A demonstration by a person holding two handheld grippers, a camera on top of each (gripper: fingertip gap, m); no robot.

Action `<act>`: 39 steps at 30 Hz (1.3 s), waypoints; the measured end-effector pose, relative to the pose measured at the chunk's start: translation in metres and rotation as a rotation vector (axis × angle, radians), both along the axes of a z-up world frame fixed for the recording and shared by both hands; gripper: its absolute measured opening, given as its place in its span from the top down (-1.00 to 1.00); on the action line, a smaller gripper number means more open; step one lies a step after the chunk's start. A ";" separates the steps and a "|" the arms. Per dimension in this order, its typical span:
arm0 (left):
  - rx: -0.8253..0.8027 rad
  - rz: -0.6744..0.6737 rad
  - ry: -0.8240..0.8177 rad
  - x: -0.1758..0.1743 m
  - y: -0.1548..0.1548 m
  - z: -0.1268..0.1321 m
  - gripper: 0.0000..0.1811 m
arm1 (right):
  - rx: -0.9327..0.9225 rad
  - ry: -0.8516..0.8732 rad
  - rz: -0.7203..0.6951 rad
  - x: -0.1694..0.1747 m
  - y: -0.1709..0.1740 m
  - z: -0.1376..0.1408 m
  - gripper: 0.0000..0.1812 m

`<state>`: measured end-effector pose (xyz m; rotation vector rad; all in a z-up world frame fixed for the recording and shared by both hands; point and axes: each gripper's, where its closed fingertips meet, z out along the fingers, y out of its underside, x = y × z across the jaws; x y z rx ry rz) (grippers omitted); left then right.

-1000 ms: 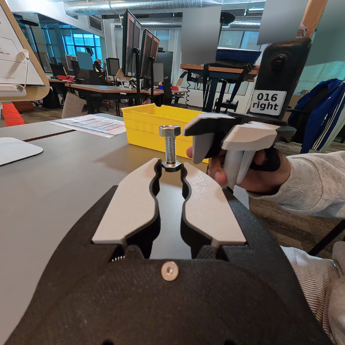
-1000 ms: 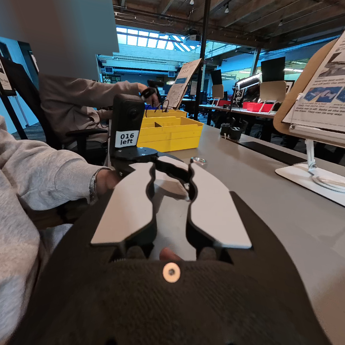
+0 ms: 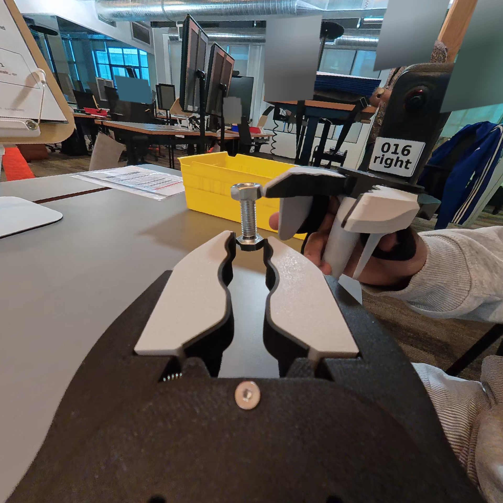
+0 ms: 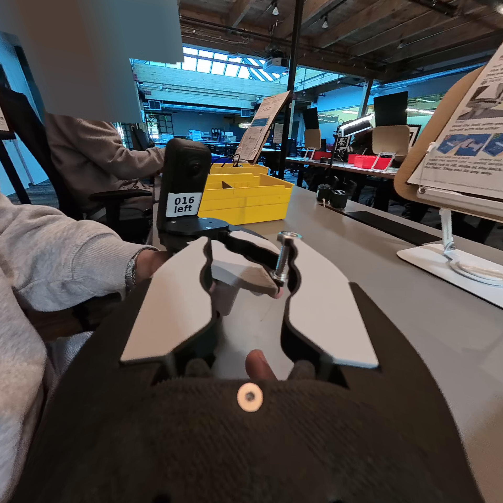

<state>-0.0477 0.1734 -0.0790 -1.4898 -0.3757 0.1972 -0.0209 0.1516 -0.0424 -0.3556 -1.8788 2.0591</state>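
My left gripper [image 3: 249, 237] is shut on a dark hex nut [image 3: 249, 243] just above the grey table [image 3: 95, 258]. A silver bolt [image 3: 247, 212] stands upright in the nut, hex head on top. My right gripper [image 3: 275, 212] comes in from the right, and one fingertip [image 3: 269, 190] touches the bolt head. In the right wrist view my right gripper [image 4: 250, 245] is open. The bolt [image 4: 284, 255] lies against the inner edge of its right finger [image 4: 318, 299]. The left gripper [image 4: 245, 261] shows behind it, holding the nut [image 4: 277, 277].
A yellow bin [image 3: 231, 174] stands just behind the bolt and also shows in the right wrist view [image 4: 245, 201]. A document stand's white base [image 4: 449, 261] sits to the right. A laminated sheet [image 3: 130, 179] lies at the far left. A person [image 4: 95, 158] sits nearby. Some 5 cm of space lies between my two pairs of fingers.
My right gripper has opened wider and moved in, so the bolt now sits between its fingers against the right one. My left gripper still holds the nut in the same place.
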 end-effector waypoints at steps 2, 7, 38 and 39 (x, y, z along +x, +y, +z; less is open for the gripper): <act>-0.001 0.000 0.002 0.000 0.000 0.000 0.77 | 0.007 -0.003 0.009 0.001 0.000 -0.001 0.49; -0.007 -0.002 0.006 0.001 0.001 0.000 0.77 | -0.013 0.006 -0.031 -0.004 0.005 0.003 0.46; -0.008 0.005 0.006 -0.001 -0.001 0.000 0.77 | 0.069 0.083 -0.036 0.001 -0.005 -0.003 0.52; -0.009 0.004 0.007 -0.001 -0.001 0.000 0.77 | 0.069 0.082 -0.039 0.001 -0.004 -0.002 0.58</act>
